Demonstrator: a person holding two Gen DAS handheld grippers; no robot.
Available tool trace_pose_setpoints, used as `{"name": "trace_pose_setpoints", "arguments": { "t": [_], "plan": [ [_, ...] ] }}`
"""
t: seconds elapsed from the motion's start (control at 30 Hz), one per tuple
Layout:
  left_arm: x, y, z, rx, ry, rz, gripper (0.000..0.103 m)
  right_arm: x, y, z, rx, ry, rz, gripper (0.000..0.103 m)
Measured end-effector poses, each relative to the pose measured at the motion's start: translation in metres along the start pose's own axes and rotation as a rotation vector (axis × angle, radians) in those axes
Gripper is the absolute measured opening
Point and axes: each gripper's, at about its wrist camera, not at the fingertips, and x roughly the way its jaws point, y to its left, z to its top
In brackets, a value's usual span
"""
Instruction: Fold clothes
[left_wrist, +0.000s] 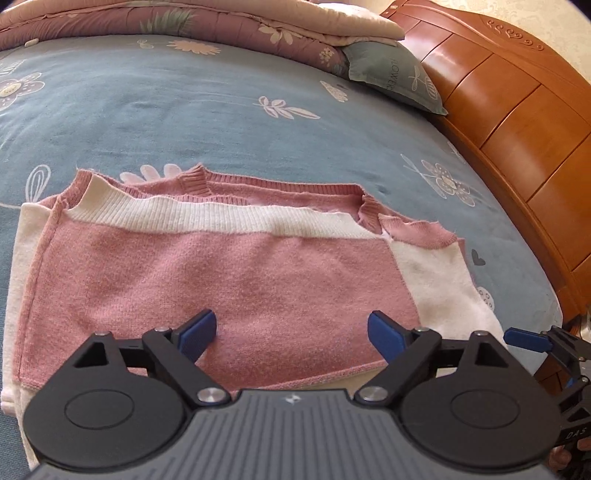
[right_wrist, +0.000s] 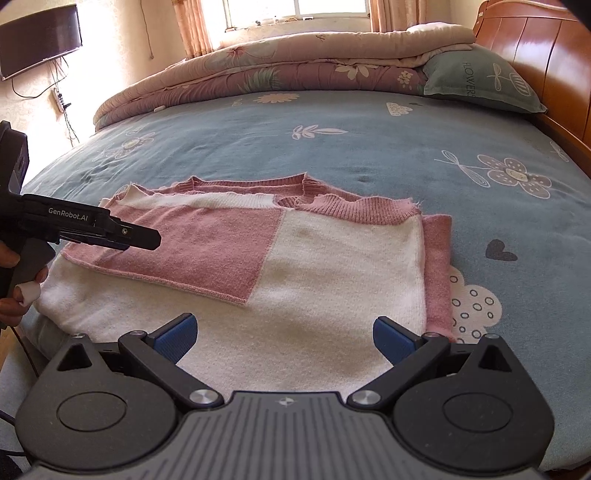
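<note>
Two tools hung wide open over the near edge of a folded sweater (right_wrist: 258, 258), with nothing between the blue pads of either. The left tool (left_wrist: 291, 332) sat above the pink panel, its pads (left_wrist: 199, 330) clear of the knit. The right tool (right_wrist: 284, 338) hovered over the white part, just beside the left tool, whose black body reached in from the left in the right wrist view, held by a hand (right_wrist: 14, 280). The sweater lay flat directly ahead of both tools on the blue flowered bedsheet (right_wrist: 369, 147), its ribbed collar on the far side. Beyond it the sheet stretched bare of clutter to a rolled quilt (right_wrist: 277, 70) and a green pillow (right_wrist: 480, 81). A wooden headboard (left_wrist: 498, 92) stood off to the right. A dark screen (right_wrist: 37, 40) hung on the wall far left.
</note>
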Motion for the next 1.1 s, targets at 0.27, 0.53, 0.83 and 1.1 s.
{"name": "trace_pose_setpoints", "arguments": {
  "t": [0.27,0.53,0.83,1.1],
  "plan": [
    [0.023,0.022,-0.002,-0.123,0.009,-0.032,0.094,0.059,-0.021,0.007,0.054,0.072,-0.006,0.103],
    [0.009,0.004,0.009,-0.071,-0.003,-0.075,0.094,0.051,-0.025,0.003,0.047,0.057,-0.021,0.103],
    [0.027,-0.017,0.007,0.001,0.059,-0.024,0.096,0.058,-0.033,-0.005,0.055,0.062,-0.055,0.103],
    [0.058,-0.042,0.022,0.144,0.124,0.064,0.096,0.058,-0.03,-0.006,0.043,0.056,-0.068,0.103]
  ]
}}
